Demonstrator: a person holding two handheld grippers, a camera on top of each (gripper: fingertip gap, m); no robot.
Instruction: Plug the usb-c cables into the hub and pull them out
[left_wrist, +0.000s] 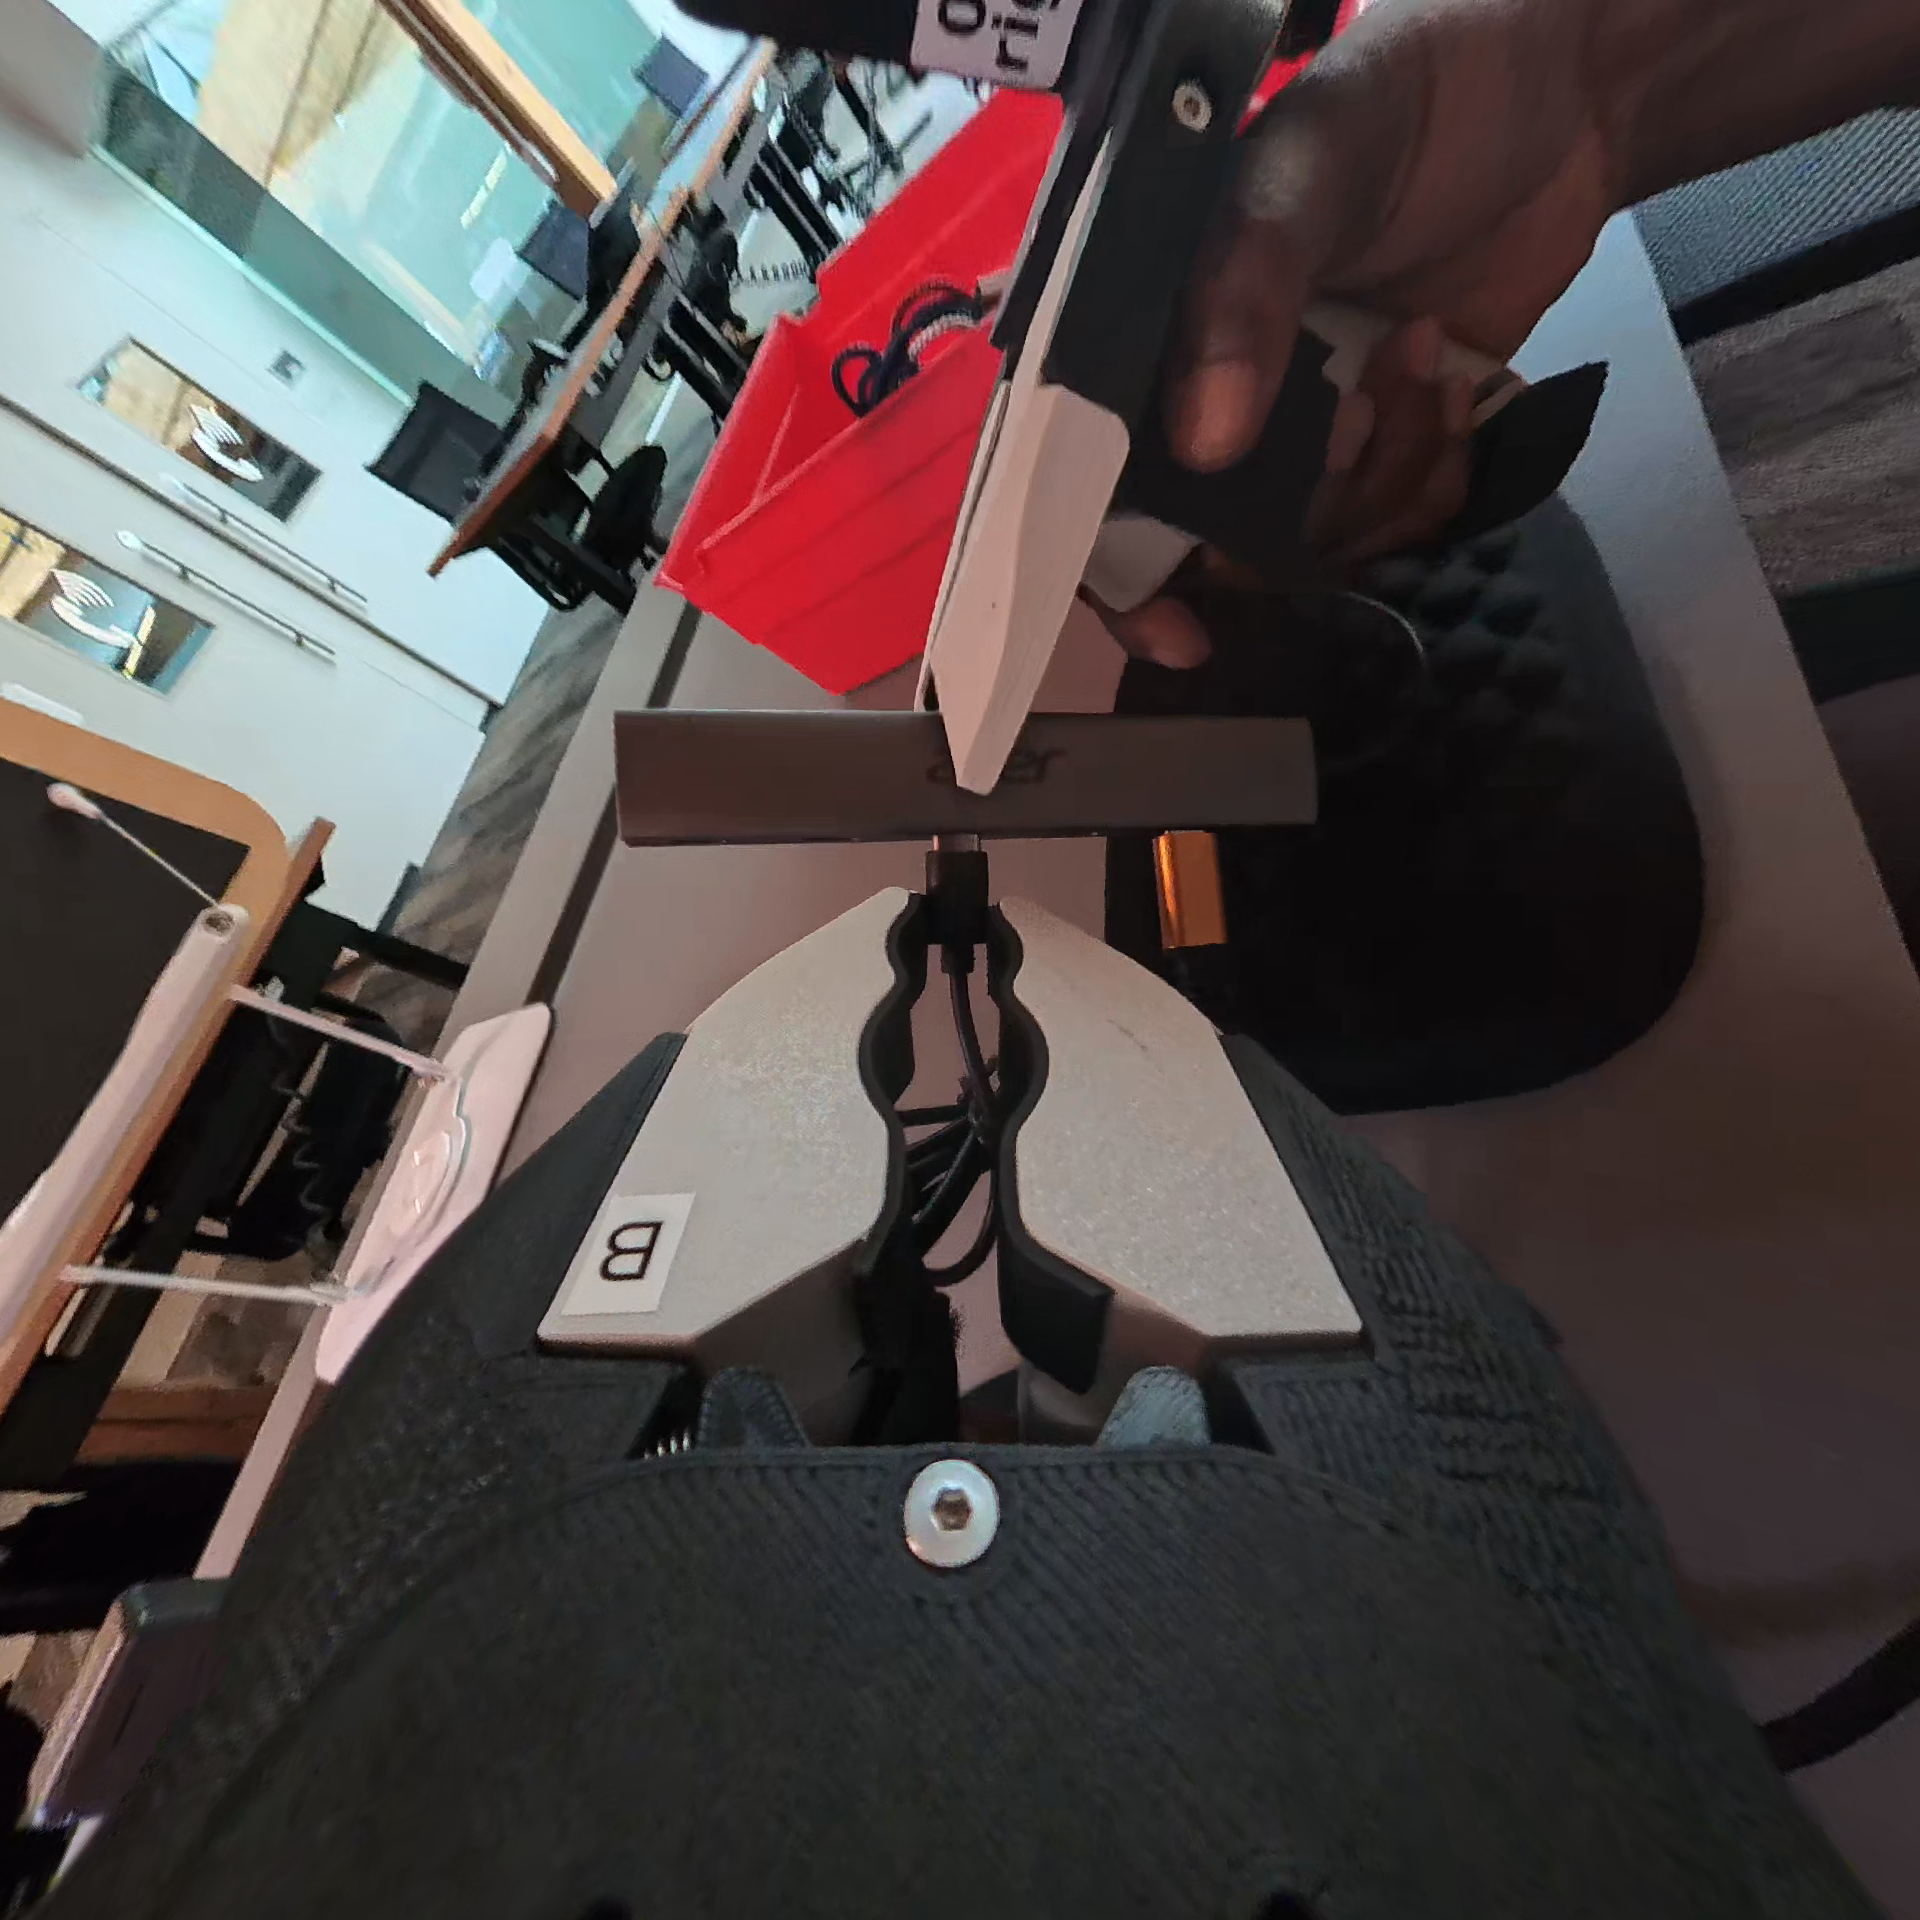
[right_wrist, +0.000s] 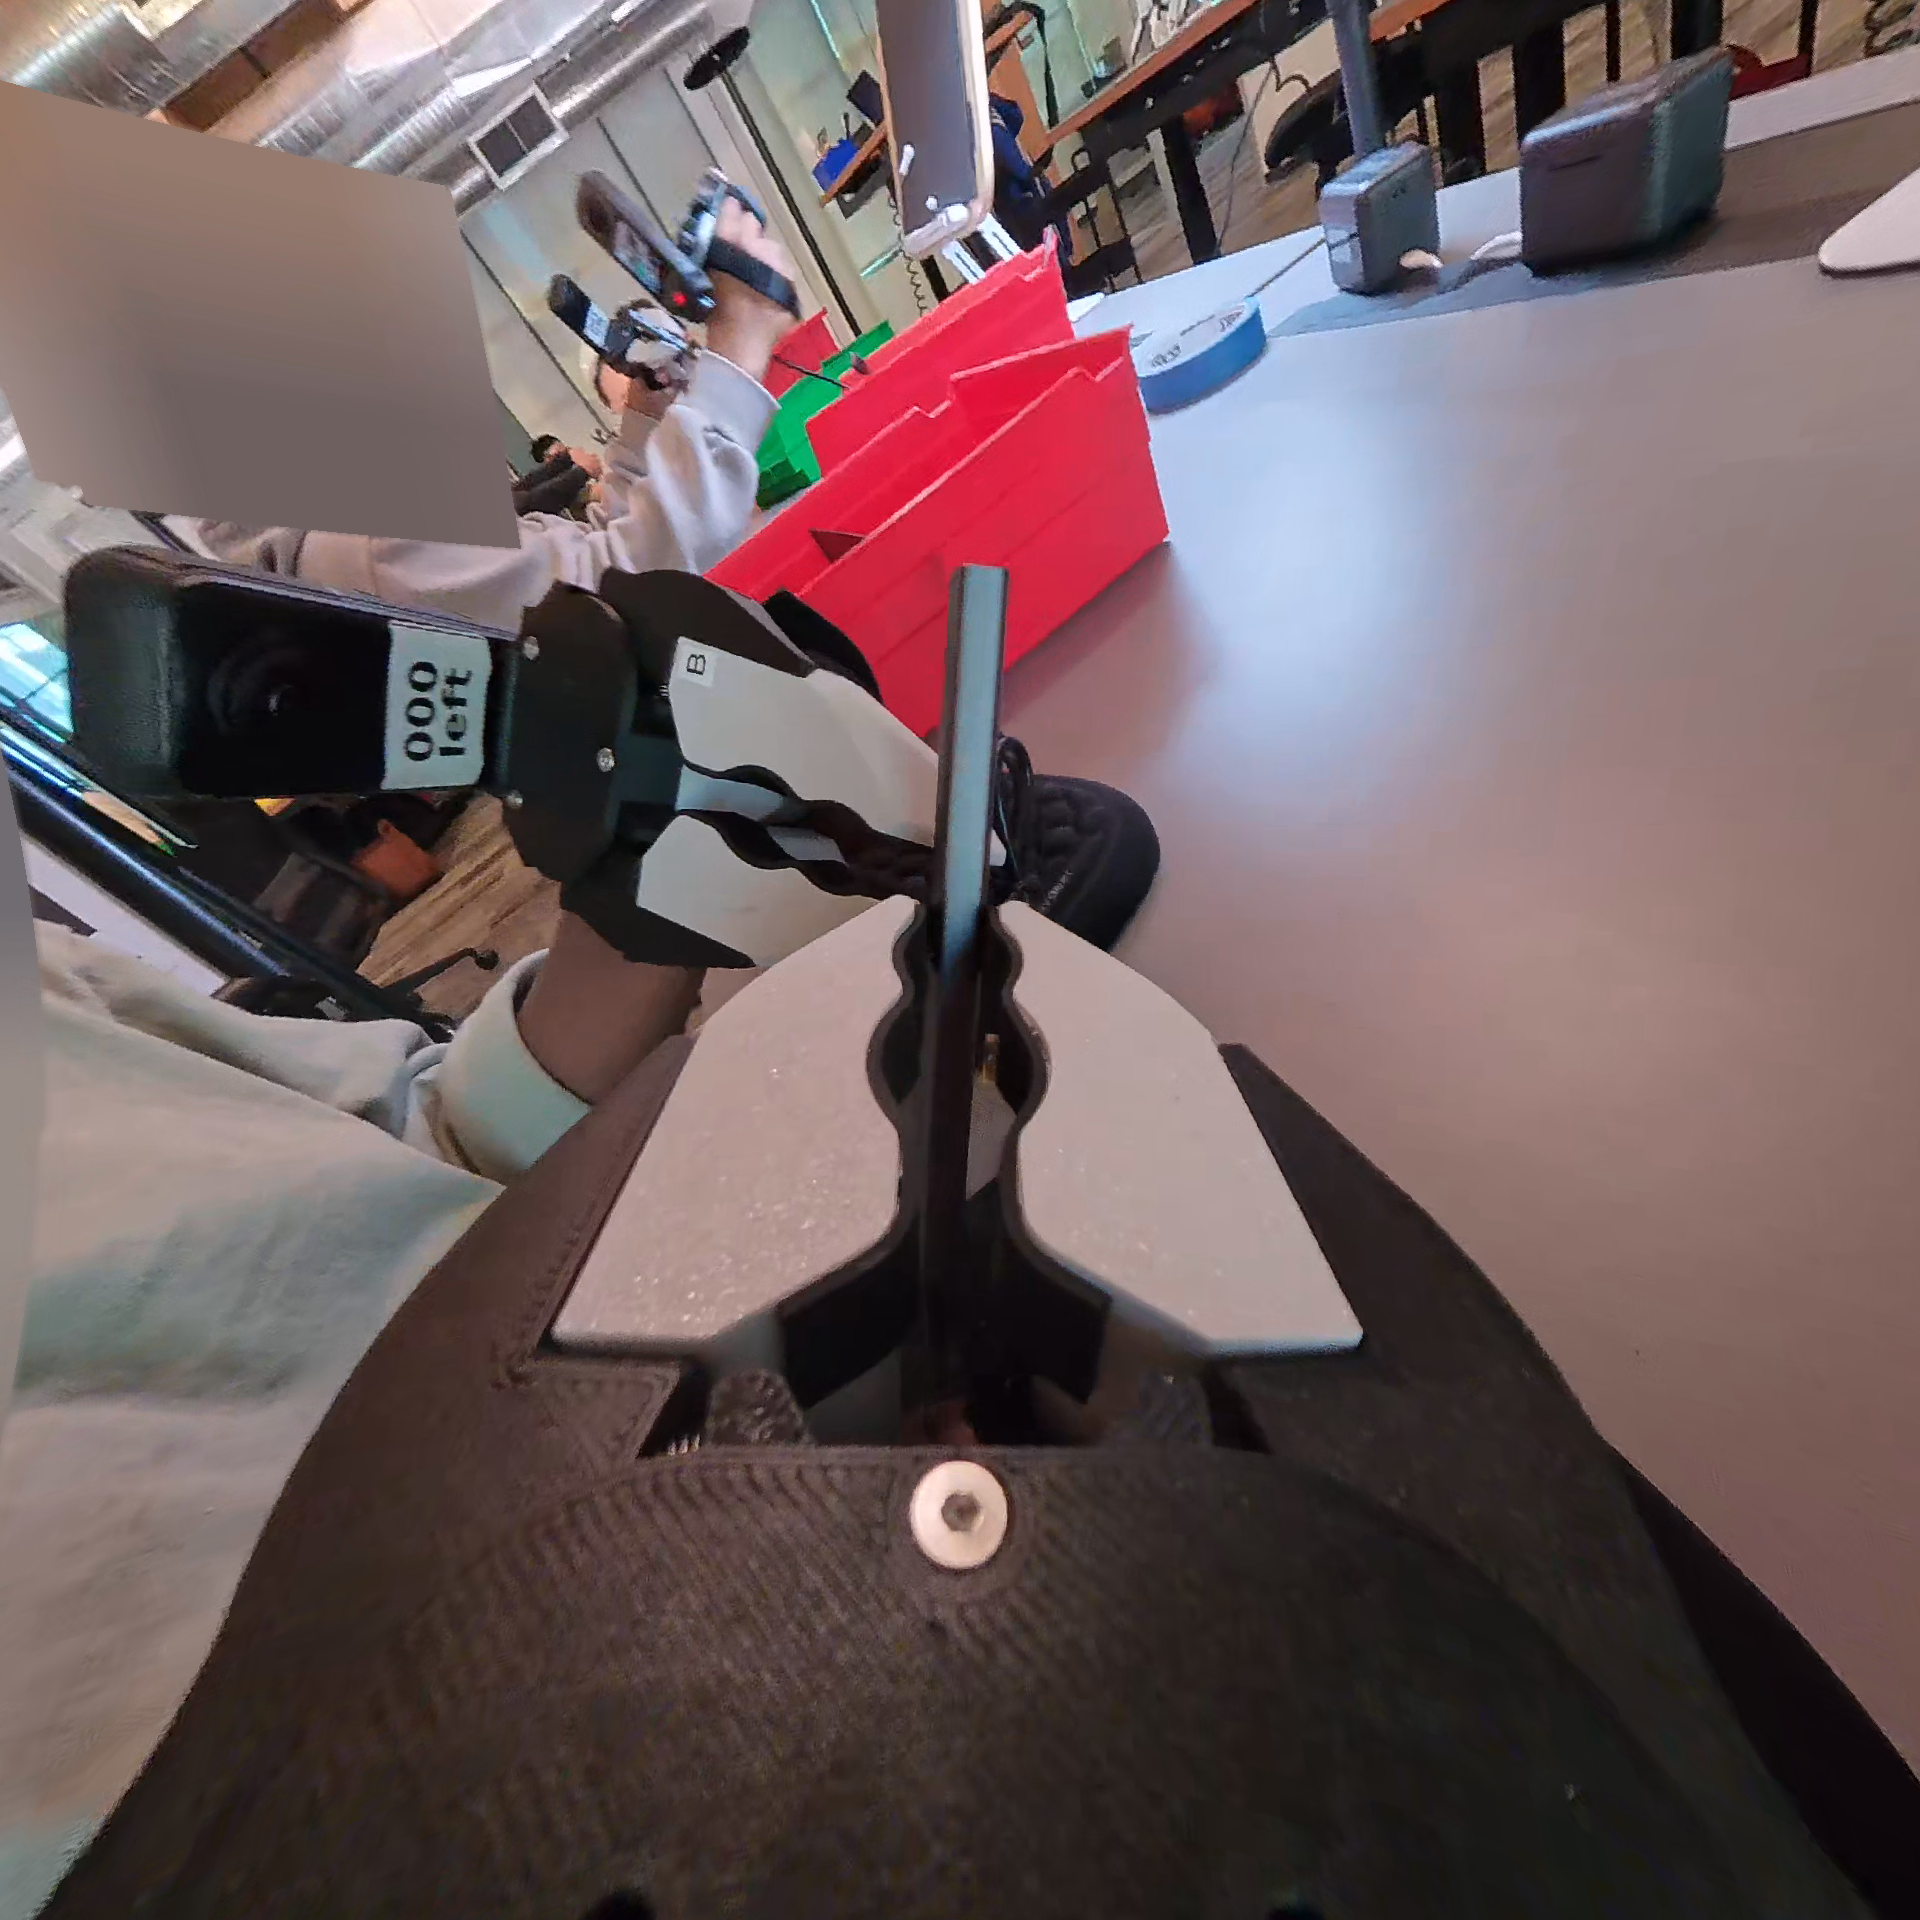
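A flat dark grey hub hangs crosswise above the table in the left wrist view. My left gripper is shut on the black usb-c cable just behind its plug, which sits in the hub's near edge. The right gripper's white finger comes down from above onto the hub. In the right wrist view my right gripper is shut on the hub, seen edge-on and upright. The left gripper reaches it from the left.
Red bins stand on the grey table; one holds coiled cords. A black pouch lies behind the hub. A blue tape roll and two grey boxes sit farther back. A person holds up grippers behind. Left and right tips are no more than a few centimetres apart.
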